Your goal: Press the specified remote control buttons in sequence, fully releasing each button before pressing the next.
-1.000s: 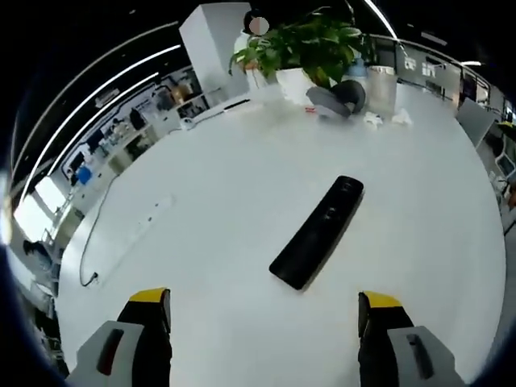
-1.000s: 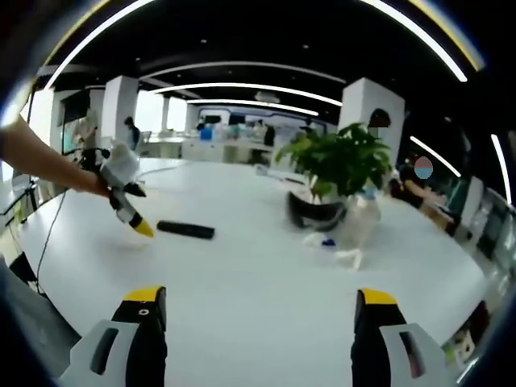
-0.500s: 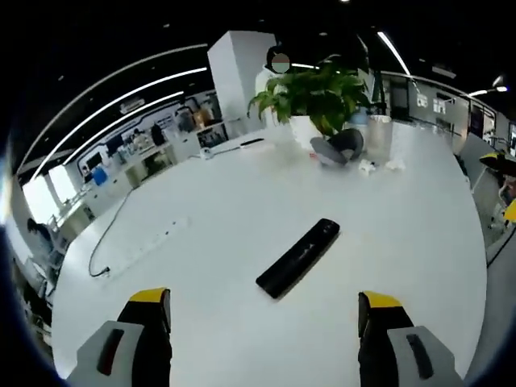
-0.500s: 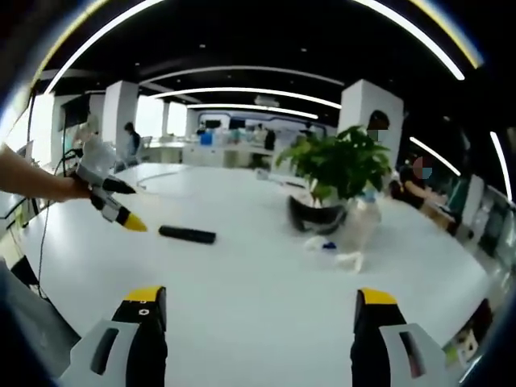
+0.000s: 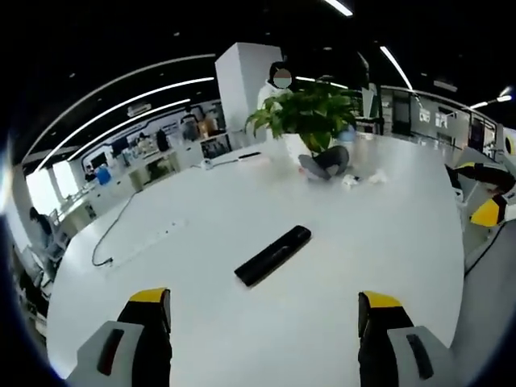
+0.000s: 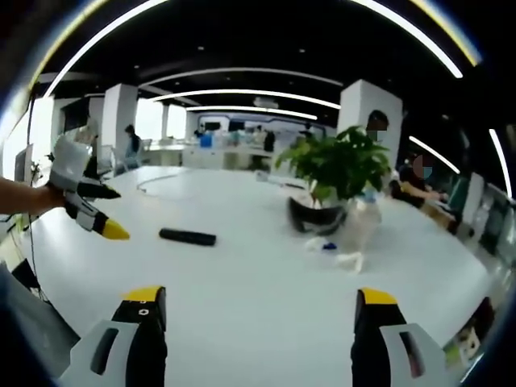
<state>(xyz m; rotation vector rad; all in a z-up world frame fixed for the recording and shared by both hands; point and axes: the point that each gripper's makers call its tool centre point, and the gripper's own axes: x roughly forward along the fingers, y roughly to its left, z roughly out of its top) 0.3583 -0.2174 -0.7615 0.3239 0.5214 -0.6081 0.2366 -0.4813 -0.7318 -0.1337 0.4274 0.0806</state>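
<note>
A long black remote control (image 5: 272,255) lies flat on the white table (image 5: 355,242), a little ahead of my left gripper (image 5: 262,322) and apart from it. That gripper's jaws stand wide apart with nothing between them. In the right gripper view the same remote (image 6: 187,236) lies far off to the left, and the left gripper (image 6: 107,212) hovers above the table left of it, held by a hand. My right gripper (image 6: 256,318) is open and empty over bare table. It also shows at the right edge of the left gripper view (image 5: 477,192).
A potted green plant (image 5: 310,113) stands at the table's far side with a dark rounded object (image 5: 326,161) in front of it and small white bits (image 5: 363,177) beside. A white power strip with a cable (image 5: 149,238) lies left. People sit beyond the plant.
My left gripper has drawn back and up from the remote, which now lies farther off and smaller. In the right gripper view it has shifted left. The right gripper has stayed put.
</note>
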